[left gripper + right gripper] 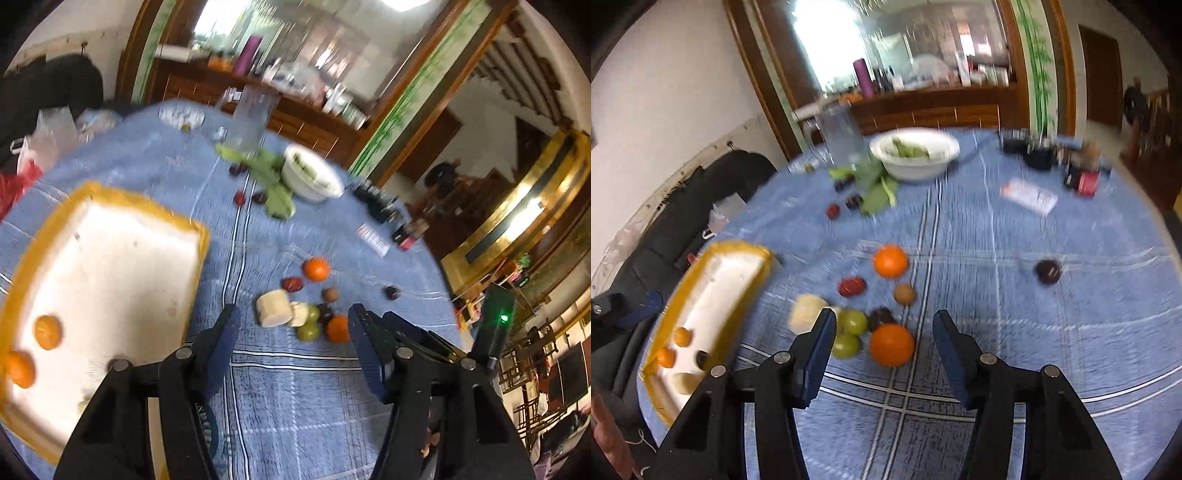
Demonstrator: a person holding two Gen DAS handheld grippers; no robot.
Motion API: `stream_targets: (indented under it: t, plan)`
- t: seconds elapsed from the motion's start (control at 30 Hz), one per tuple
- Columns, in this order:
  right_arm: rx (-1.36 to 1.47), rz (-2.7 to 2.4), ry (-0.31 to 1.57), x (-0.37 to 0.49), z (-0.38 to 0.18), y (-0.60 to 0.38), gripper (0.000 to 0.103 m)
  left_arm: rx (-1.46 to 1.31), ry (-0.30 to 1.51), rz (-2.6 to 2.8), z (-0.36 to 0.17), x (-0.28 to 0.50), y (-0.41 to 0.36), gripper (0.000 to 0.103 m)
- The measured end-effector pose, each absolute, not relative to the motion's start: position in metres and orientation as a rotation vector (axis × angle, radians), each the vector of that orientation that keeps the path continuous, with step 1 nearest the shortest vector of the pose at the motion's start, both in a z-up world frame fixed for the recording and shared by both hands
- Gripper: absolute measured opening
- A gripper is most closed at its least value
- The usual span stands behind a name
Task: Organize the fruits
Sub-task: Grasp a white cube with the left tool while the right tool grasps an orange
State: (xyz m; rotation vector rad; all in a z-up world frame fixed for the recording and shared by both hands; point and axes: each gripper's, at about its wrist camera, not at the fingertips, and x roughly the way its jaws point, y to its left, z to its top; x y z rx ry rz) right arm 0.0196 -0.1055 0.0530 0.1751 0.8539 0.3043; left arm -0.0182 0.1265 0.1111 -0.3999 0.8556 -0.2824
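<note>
A loose pile of fruit lies on the blue checked tablecloth: two oranges (891, 260) (892, 344), green fruits (853, 321), a red fruit (851, 286), a brown one (905, 293) and a white chunk (807, 312). A dark plum (1048, 271) sits apart to the right. The yellow-rimmed white tray (147, 199) at left holds two small oranges (47, 331). My right gripper (883, 319) is open just short of the near orange. My left gripper (293, 317) is open too, before the pile (308, 332), with nothing between its fingers.
A white bowl (916, 151) of greens, a clear jug (842, 133), loose leaves (877, 192) and small dark fruits (833, 210) stand at the far side. A card (1028, 195) and dark jars (1039, 153) sit far right. The round table's edge curves off on the right.
</note>
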Motion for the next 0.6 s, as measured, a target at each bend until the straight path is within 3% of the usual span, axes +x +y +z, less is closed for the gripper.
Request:
stream_targets:
  t: [0.33,0.6]
  plan:
    - [0.217,0.399,0.9,0.033,0.018,-0.108,0.059,-0.364,1.023,-0.235,0.039,0.053,0.085,0.059]
    - [0.138,0.345,0.914,0.034,0.01,-0.095,0.056,-0.28,1.003,-0.227,0.025,0.061,0.075,0.041]
